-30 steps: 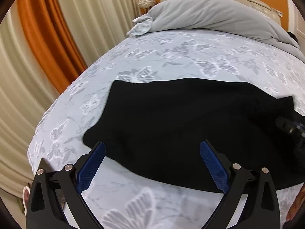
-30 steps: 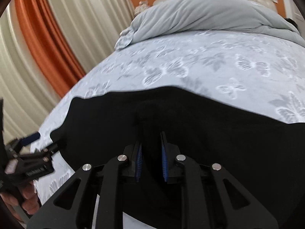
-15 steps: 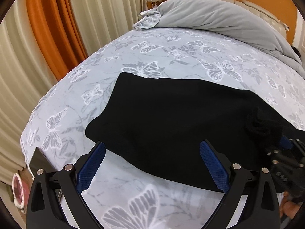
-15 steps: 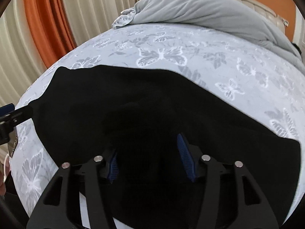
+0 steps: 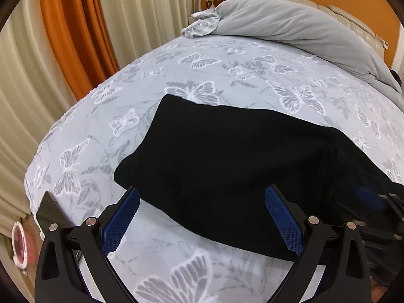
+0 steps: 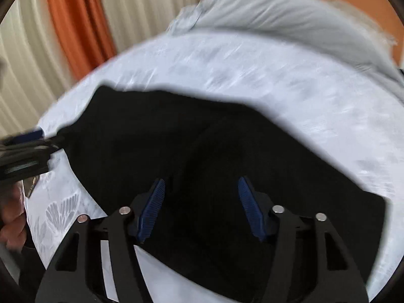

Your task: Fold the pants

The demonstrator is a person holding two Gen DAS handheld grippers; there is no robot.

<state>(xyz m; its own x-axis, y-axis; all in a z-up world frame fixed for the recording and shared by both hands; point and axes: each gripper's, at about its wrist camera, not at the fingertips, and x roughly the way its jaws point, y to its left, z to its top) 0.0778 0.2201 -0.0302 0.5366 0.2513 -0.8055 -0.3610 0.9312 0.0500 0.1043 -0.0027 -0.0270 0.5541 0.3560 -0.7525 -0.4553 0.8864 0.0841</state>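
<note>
Right gripper (image 6: 200, 208) now released, blue pads spread wide with black cloth beneath and between them but nothing pinched; a second ago clenched on a raised tuck of the pants (image 6: 202, 156), half a second ago partly parted, now fully apart. View from that wrist smeared with motion, so fine creases unreadable. Left gripper (image 5: 202, 217) also spread and empty, near edge of the pants (image 5: 227, 161) lying just beyond and between its pads; same wide stance in both earlier frames. Ahead of the left jaws: dark slab of cloth lying flat on the butterfly-print bedspread (image 5: 176, 257), left end squared off, right end thicker where a fold line shows. Off to the right of the left jaws, a blue pad of the other tool at the cloth's edge. Lifted bunch seen earlier at that right end no longer standing; cloth settled lower. Judged: one fold laid down and let go, bundle not yet compact, another fold likely due. Beyond the cloth: bare bedspread, then grey duvet (image 5: 290, 22) heaped at the headboard, orange and cream curtains (image 5: 83, 32) far left.
</note>
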